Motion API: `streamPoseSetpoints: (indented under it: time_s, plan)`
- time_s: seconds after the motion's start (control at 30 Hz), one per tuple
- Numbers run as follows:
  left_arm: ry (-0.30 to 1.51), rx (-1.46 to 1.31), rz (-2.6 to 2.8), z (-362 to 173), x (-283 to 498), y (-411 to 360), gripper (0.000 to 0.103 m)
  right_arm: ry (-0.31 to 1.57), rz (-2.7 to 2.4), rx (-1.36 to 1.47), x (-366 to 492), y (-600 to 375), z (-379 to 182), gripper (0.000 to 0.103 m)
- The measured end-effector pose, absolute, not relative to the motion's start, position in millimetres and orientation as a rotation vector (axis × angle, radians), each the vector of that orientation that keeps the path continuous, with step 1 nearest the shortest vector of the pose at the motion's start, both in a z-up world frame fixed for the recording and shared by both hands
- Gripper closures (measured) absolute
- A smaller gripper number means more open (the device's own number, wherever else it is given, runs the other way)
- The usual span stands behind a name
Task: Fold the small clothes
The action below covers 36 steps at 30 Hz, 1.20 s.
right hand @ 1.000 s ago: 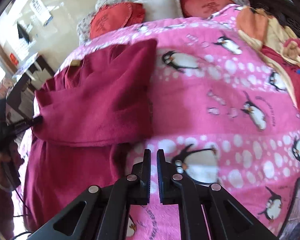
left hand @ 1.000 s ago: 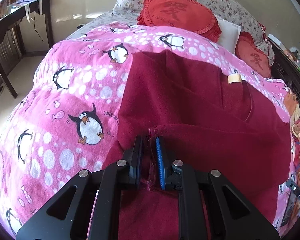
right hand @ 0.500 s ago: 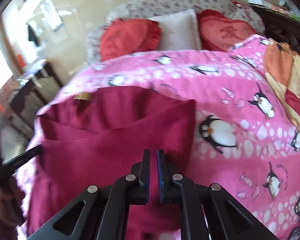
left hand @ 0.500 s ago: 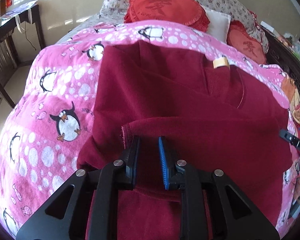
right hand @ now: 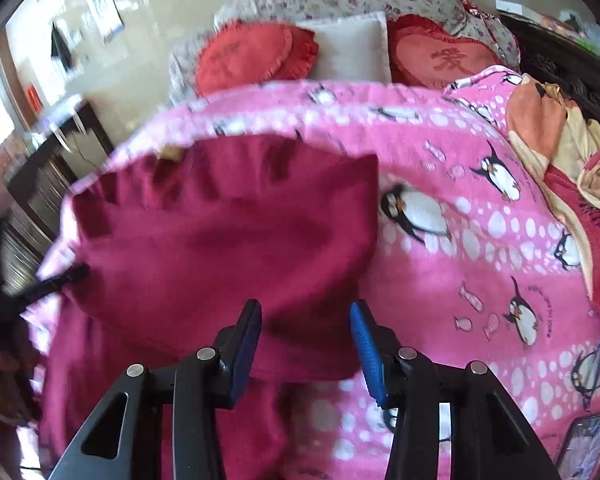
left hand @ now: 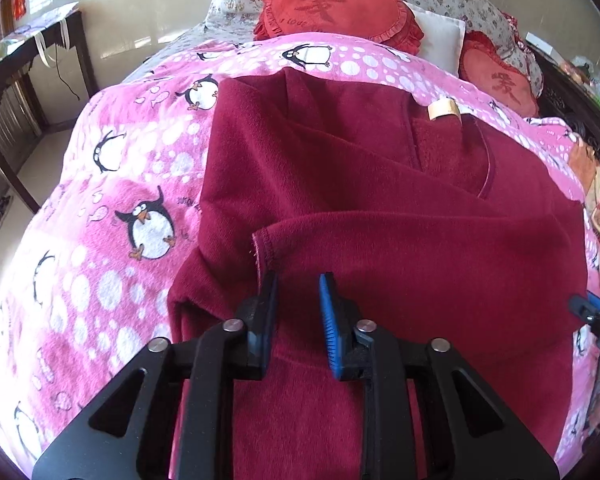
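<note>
A dark red fleece garment (left hand: 380,208) lies on the pink penguin blanket (left hand: 112,184), with one part folded across its middle and a beige neck label (left hand: 444,110) at the far end. My left gripper (left hand: 298,308) hovers at the stitched hem of the folded part. Its jaws are opening, and the fabric lies below them, unpinched. In the right wrist view the garment (right hand: 228,240) looks blurred. My right gripper (right hand: 306,336) stands over its near right edge with jaws opening wide and the pads pressing on nothing. The left gripper (right hand: 60,276) shows at the garment's left side.
Red cushions (left hand: 332,8) and a white pillow (left hand: 440,40) lie at the head of the bed. A dark wooden desk (left hand: 16,80) stands to the left. Orange and yellow clothes (right hand: 552,148) are heaped on the right, and a phone (right hand: 588,440) lies at the near right.
The left gripper has let go of the hem and spread its jaws. The right gripper moved from the blanket over the garment's edge and went from shut to open.
</note>
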<state>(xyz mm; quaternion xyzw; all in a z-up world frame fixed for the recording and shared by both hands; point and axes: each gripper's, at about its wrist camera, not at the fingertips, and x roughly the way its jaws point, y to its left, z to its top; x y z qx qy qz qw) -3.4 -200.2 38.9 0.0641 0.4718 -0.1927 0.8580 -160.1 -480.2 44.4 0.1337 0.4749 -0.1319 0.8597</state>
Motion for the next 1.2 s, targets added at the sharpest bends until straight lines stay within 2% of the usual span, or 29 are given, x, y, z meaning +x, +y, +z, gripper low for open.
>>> streamPoseSetpoints:
  time_s: [0.07,0.5,1.2]
  plan:
    - [0.984,0.133,-0.398,43.1,-11.0,-195.9,0.053,0.989,-0.258,0.343,-161.5,-489.1,30.5,0.059]
    - [0.978,0.143,-0.388,61.2,-58.2,-159.6,0.053,0.949,-0.138,0.488,-217.0,-467.7,84.4,0.058]
    - [1.088,0.015,-0.352,46.0,-127.7,-59.4,0.053,1.114,-0.123,0.533,-288.4,-425.7,35.1,0.057]
